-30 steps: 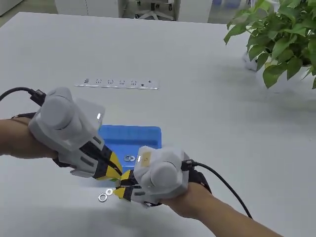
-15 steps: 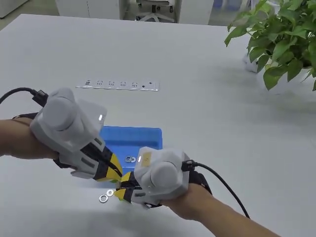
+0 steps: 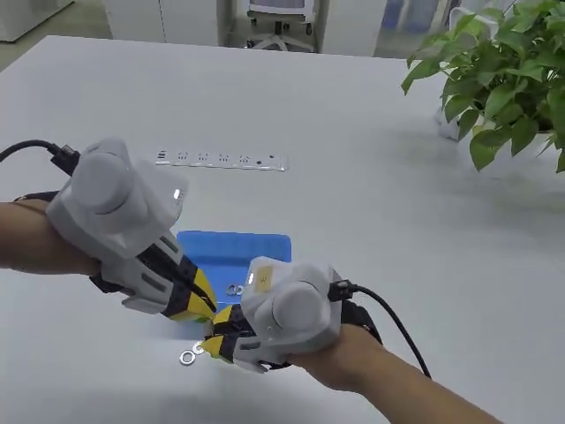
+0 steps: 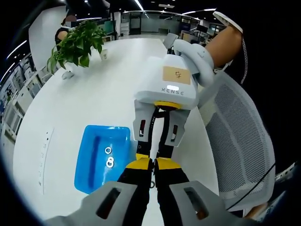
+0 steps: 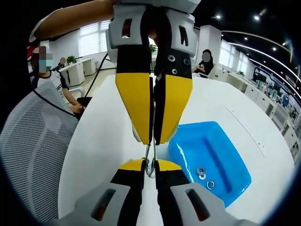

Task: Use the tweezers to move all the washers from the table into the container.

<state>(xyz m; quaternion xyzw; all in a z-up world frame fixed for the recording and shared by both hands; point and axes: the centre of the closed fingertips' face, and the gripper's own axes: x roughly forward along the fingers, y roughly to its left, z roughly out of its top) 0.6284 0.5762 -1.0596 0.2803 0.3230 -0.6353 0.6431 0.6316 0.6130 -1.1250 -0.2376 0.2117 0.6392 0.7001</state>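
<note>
Low on the table, my left gripper (image 3: 208,309) and my right gripper (image 3: 214,341) meet tip to tip, yellow jaws facing each other. Thin silver tweezers (image 5: 148,155) run between the two pairs of jaws, and both pairs are closed on them. In the left gripper view the tweezers (image 4: 152,141) reach from my left gripper (image 4: 150,165) into the white right gripper opposite. Two washers (image 3: 187,357) lie on the table just left of the right gripper's tips. The blue container (image 3: 265,246) sits behind the grippers with two washers (image 5: 201,172) inside it.
A white power strip (image 3: 221,160) lies flat beyond the container. A potted plant (image 3: 503,71) stands at the far right. Black cables trail from both grippers. A mesh office chair (image 5: 33,155) is by the table's edge, and people sit in the background.
The head camera has tilted, shifting the whole scene a little down. Both grippers stay closed together near the container's front edge, and the table washers have not moved.
</note>
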